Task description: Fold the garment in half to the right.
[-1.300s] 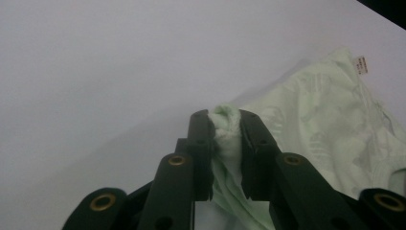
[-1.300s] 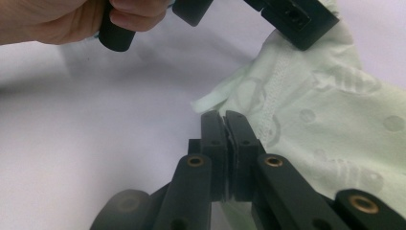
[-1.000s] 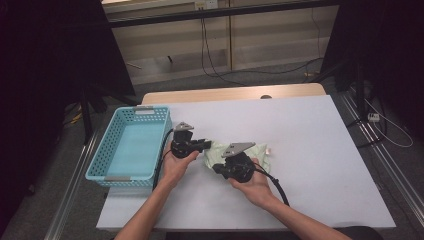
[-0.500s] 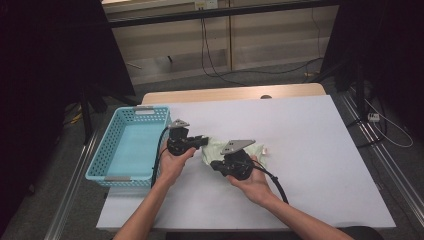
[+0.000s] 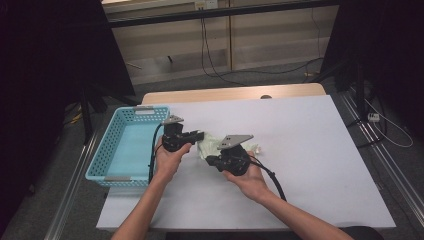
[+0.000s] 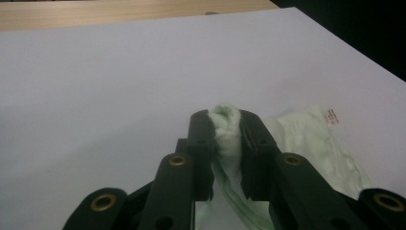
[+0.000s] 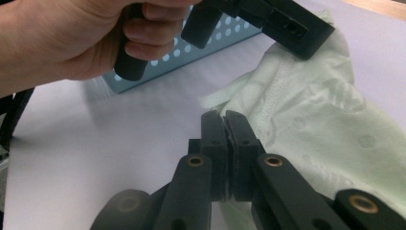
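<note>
A white table stands in a dark room, with a blue perforated basket at its left edge. A pale green garment lies bunched near the table's middle, just right of the basket. The left gripper is clenched on a thick fold of the garment. The right gripper has its jaws pressed together at the garment's edge; whether cloth is caught between them cannot be told. Keep both grips firm, lift evenly, and carry the garment clear over the basket wall.

One pale green cloth, one blue basket, one white table, two grippers: left gripper, right gripper.
</note>
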The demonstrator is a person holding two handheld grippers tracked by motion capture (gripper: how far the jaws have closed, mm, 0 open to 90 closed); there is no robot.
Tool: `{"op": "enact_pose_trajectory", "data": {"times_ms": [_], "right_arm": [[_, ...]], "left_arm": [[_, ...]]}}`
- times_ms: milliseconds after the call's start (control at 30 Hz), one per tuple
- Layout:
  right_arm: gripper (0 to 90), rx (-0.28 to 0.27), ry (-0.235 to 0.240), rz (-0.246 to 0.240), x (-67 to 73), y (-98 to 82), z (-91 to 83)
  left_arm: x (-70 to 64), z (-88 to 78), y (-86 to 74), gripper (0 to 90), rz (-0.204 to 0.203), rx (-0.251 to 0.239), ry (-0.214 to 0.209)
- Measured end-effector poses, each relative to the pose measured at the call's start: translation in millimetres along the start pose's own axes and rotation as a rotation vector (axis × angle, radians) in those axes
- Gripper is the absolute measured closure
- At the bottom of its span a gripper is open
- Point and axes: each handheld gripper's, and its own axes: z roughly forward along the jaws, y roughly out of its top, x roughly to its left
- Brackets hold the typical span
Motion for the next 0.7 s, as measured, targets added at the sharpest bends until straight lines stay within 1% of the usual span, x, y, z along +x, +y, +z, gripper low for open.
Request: {"op": "enact_pose_trajectory", "data": {"times_ms": [67, 133, 167, 267, 300, 367, 400, 467, 533, 600, 700], "right_arm": [[88.6, -0.002, 0.003, 0.002, -0.2, 1.6, 1.4], [88.6, 0.0, 0.003, 0.0, 0.1, 3.2, 3.6], [88.6, 0.002, 0.003, 0.0, 0.6, 4.2, 4.5], [88.6, -0.013, 0.006, 0.001, 1.8, 8.3, 5.2], [88.7, -0.015, 0.007, 0.003, 2.0, 10.0, 5.4], [88.7, -0.013, 0.003, -0.009, 1.4, 13.2, 6.6], [88.7, -0.01, 0.004, -0.01, 1.1, 14.6, 7.0], [88.6, -0.008, 0.003, -0.016, 0.8, 16.0, 7.6], [88.7, -0.009, 0.007, -0.007, 0.4, 15.3, 7.2], [88.7, -0.013, 0.008, 0.001, -0.4, 13.4, 7.3], [88.7, -0.005, 0.006, 0.009, -1.4, 9.5, 7.9]], "left_arm": [[0.5, 0.1, 0.6, 77.0, -0.01, -0.003, 0.007], [0.8, -0.7, 1.6, 77.0, -0.01, -0.006, 0.014], [1.5, -1.4, 2.3, 77.0, -0.012, -0.004, 0.011], [5.1, -3.4, 4.2, 77.0, -0.021, -0.013, 0.01], [5.5, -3.7, 4.8, 76.9, -0.028, -0.017, 0.017], [5.2, -3.3, 5.9, 77.0, -0.025, -0.02, 0.028], [4.9, -3.3, 6.5, 77.0, -0.017, -0.012, 0.037], [4.6, -1.6, 6.3, 77.0, -0.013, -0.008, 0.039], [4.0, 0.8, 5.4, 76.9, -0.005, 0.006, 0.044], [3.9, 3.2, 4.7, 76.9, -0.007, 0.009, 0.043], [2.5, 6.2, 4.2, 76.9, 0.002, 0.021, 0.047]]}}
